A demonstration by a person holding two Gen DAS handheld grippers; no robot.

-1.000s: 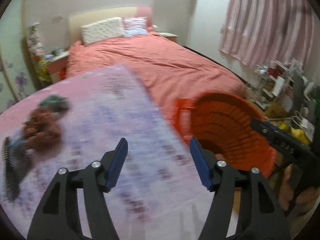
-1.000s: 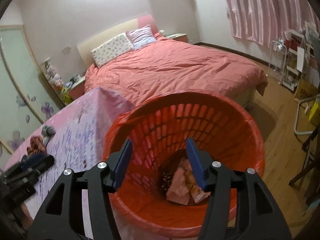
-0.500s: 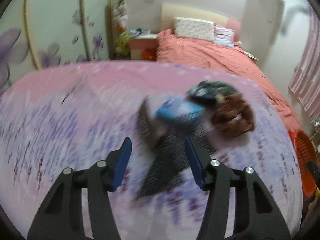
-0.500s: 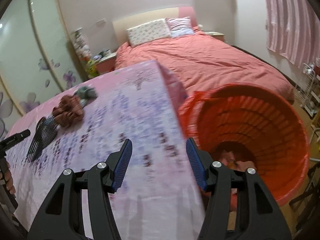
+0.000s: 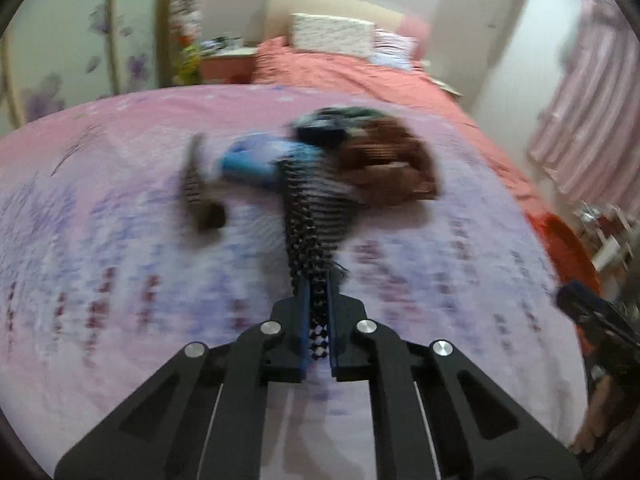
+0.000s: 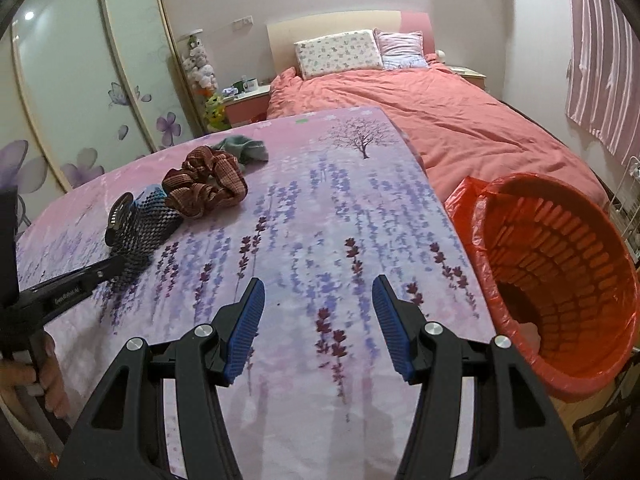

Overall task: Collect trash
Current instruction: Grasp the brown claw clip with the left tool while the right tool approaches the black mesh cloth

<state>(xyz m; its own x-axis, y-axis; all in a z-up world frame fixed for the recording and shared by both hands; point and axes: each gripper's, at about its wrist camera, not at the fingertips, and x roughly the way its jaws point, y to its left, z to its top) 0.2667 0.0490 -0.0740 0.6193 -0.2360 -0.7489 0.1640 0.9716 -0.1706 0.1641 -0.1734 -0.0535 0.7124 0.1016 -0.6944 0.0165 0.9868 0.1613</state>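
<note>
Pinching the near end of a black-and-white mesh net [image 5: 310, 216], the left gripper [image 5: 318, 320] has its 2 blue-padded fingers drawn almost together with only the net between them. The net trails away from the fingers across the tabletop [image 5: 120, 264], which is covered by a pink cloth printed with purple flowers. The left wrist view is blurred, so fine detail is hard to read. At the far end of the net lie a blue scrap [image 5: 256, 160], a brown ruffled scrunchie [image 5: 388, 168] and a dark greenish piece of cloth [image 5: 336, 120], all bunched close together. A dark clip-like thing [image 5: 200, 192] lies just beside them to the left.

From the right wrist view the same cluster sits toward the far left of the tabletop [image 6: 320, 220]: the net [image 6: 144, 228], the scrunchie [image 6: 204, 188] touching it, and the green cloth [image 6: 244, 148] just behind. The left gripper [image 6: 116, 268] reaches in from the left edge and meets the net's near end.

The right gripper [image 6: 318, 332] hovers above the near part of the tabletop with its fingers spread wide, holding nothing. An orange bin [image 6: 560, 280] lined with a red bag stands off the tabletop's right edge, tilted toward the camera, with something pale at its bottom. A bed [image 6: 440, 120] with a coral cover and 2 pillows fills the background.
</note>
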